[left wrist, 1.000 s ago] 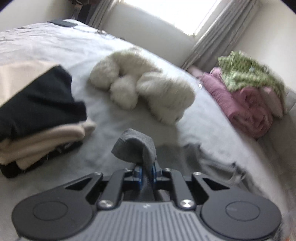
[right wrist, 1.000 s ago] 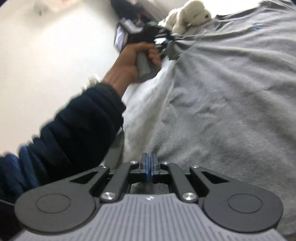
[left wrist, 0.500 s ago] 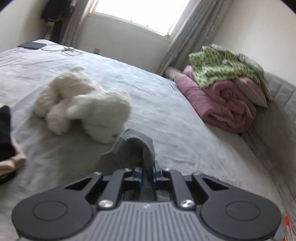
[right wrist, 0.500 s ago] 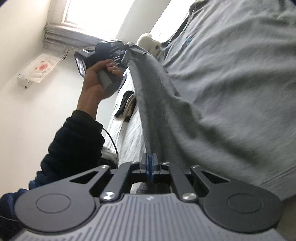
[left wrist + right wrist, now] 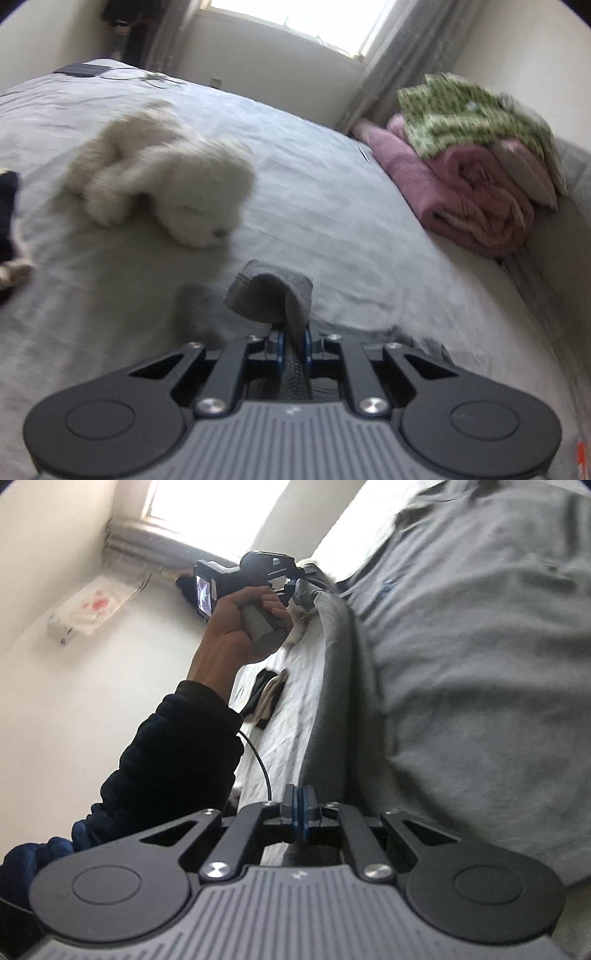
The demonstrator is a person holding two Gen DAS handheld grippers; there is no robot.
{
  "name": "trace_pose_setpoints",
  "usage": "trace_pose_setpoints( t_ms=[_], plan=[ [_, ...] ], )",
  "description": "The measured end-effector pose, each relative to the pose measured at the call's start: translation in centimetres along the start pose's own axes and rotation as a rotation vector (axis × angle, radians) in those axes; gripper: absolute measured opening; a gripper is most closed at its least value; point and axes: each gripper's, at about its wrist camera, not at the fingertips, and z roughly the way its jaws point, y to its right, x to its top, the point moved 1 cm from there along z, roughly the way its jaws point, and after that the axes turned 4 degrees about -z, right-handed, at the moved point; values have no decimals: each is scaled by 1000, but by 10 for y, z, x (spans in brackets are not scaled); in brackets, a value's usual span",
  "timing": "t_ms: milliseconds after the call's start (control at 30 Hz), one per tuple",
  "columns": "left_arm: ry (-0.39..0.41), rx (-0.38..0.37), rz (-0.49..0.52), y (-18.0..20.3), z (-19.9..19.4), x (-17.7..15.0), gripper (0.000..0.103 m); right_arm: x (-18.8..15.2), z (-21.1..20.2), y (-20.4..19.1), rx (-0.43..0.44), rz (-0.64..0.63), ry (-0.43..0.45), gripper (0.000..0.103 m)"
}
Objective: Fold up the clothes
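**Inspector:** State of the grippers?

**Assistant:** Left gripper [image 5: 291,332]: jaws closed tight on an edge of the grey shirt [image 5: 480,672], a fold of cloth standing up between them. Right gripper [image 5: 299,812]: jaws pressed together; the same shirt's edge runs down to them, but the pinch itself is hidden, so I cannot confirm what they hold.

**Inspector:** Where does the garment lie?

**Assistant:** Spread on the bed [image 5: 325,206], one long side lifted off it between the grippers. A folded stack [image 5: 267,692] lies apart; the plush toy [image 5: 162,181] sits near the left gripper.

**Inspector:** Step in hand?

**Assistant:** By my judgement, a lengthwise fold. Next calls for carrying the raised edge across evenly, both ends level, and laying it flat without creasing.
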Motion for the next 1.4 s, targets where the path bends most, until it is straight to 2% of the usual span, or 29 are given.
trace_pose_setpoints(
  t_ms=[167, 333, 400, 433, 467, 500, 533, 667, 700, 733, 800, 933, 1067, 1100, 1133, 1200, 1267, 1400],
  plan=[
    [30, 30, -70, -59, -31, 20, 10, -10, 25, -27, 53, -60, -78, 5],
    [23, 63, -61, -101, -46, 15, 10, -24, 47, -50, 107, -122, -212, 3],
    [13, 75, -80, -118, -45, 9, 10, -24, 51, -53, 37, -191, -233, 3],
    [8, 76, -85, -122, -42, 7, 11, -25, 54, -54, -27, -247, -230, 3],
    [4, 77, -91, -125, -39, 5, 11, -26, 56, -56, -88, -302, -228, 5],
    [-1, 78, -96, -129, -36, 4, 11, -28, 59, -58, -132, -359, -227, 13],
    [-5, 78, -102, -132, -33, 2, 11, -28, 64, -63, -160, -404, -231, 13],
    [-20, 79, -114, -143, -23, -3, 11, -33, 82, -77, -171, -480, -273, 16],
    [-22, 77, -113, -144, -22, -3, 11, -34, 85, -79, -165, -483, -280, 29],
    [-24, 75, -111, -145, -21, -4, 11, -36, 90, -82, -163, -492, -285, 47],
    [-28, 72, -105, -146, -20, -4, 11, -40, 97, -90, -166, -537, -286, 53],
    [-35, 75, -93, -147, -18, -4, 11, -50, 114, -90, -198, -579, -304, 53],
    [-34, 71, -102, -148, -17, -4, 11, -56, 120, -90, -268, -593, -297, 53],
    [-34, 71, -104, -148, -17, -4, 11, -57, 120, -89, -271, -592, -302, 50],
    [-34, 72, -103, -148, -17, -4, 11, -57, 121, -89, -275, -591, -306, 32],
    [-33, 71, -103, -148, -18, -2, 11, -57, 119, -86, -280, -573, -315, 8],
    [-29, 67, -103, -147, -20, -1, 11, -54, 112, -82, -262, -534, -313, 8],
    [-23, 68, -104, -147, -23, 4, 11, -40, 91, -89, -156, -483, -306, 8]
  ],
)
